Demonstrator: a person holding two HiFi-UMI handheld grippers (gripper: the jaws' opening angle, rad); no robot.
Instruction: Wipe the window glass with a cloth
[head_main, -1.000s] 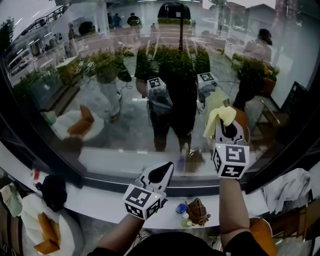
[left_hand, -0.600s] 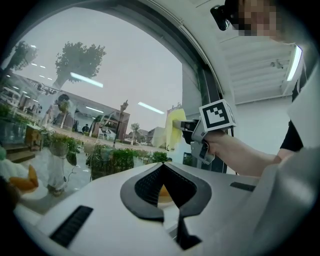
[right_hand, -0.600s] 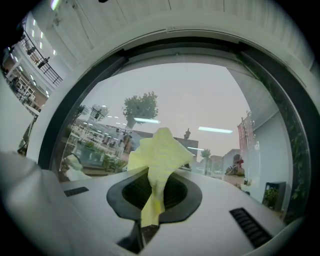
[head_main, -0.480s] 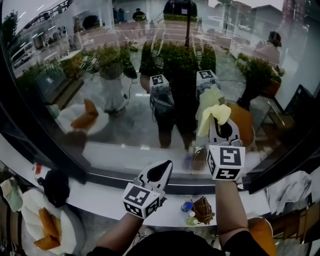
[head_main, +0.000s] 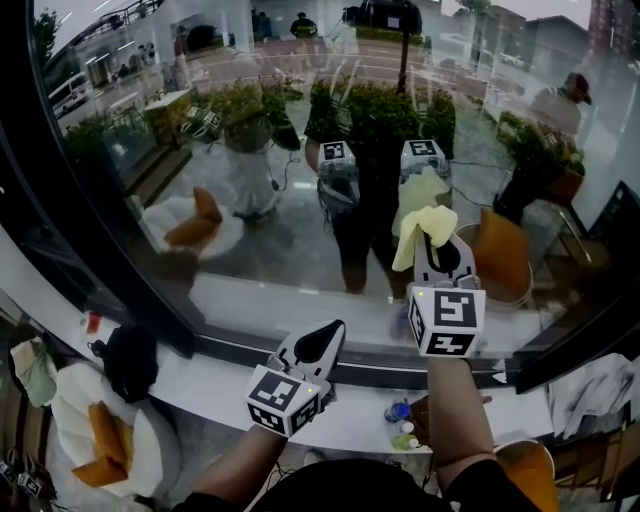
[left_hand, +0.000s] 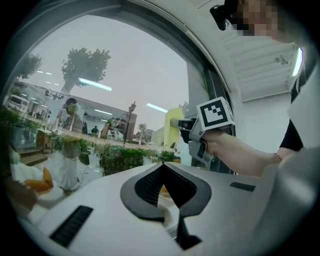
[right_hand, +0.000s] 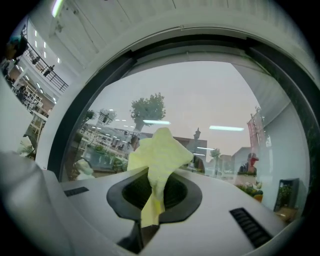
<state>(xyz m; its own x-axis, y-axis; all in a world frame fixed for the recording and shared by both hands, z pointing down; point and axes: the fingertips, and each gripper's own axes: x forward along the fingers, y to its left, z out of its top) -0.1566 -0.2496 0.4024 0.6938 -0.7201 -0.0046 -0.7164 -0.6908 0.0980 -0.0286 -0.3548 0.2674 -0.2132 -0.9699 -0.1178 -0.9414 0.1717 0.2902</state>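
The window glass fills the upper head view and mirrors both grippers. My right gripper is raised to the pane, shut on a yellow cloth whose top meets its own reflection. In the right gripper view the cloth sticks up from the shut right gripper toward the glass. My left gripper rests low over the sill, shut and holding nothing. In the left gripper view the left gripper is closed, with the right gripper and cloth ahead on the right.
A white sill runs below a dark window frame. At lower left sit a plate with food and a black object. Small items lie on the sill under my right arm.
My right gripper has slid slightly left along the glass with the cloth. The head view has turned a little left. The left gripper has stayed put.
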